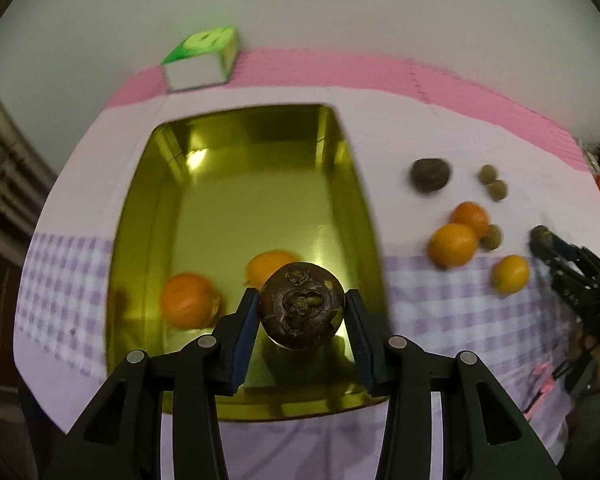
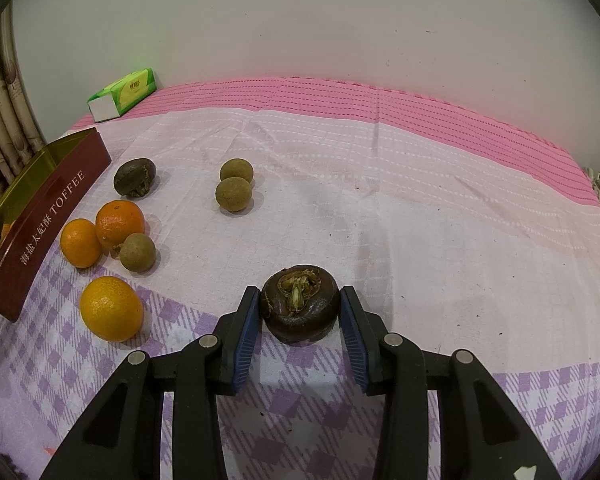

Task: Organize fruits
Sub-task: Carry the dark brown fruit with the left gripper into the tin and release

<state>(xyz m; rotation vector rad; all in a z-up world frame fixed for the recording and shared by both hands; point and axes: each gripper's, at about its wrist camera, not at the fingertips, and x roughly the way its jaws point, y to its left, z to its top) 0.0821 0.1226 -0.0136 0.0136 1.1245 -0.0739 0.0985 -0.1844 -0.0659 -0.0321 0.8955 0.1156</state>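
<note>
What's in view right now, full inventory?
tin: 1, gold inside, maroon outside, left on the cloth
oranges in tin: 2, orange, near end of the tin
oranges on cloth: 3, orange, right of the tin
longans: 3, olive-brown, two paired mid-cloth, one touching an orange
water chestnuts: 3, dark brown, one loose by the tin, one in each claw
tissue pack: 1, green and white, far left corner
cloth: 1, pink with purple check, covers the table
left claw: shut on a chestnut above the tin
right claw: pads around a chestnut resting on the cloth, small gap showing
</note>
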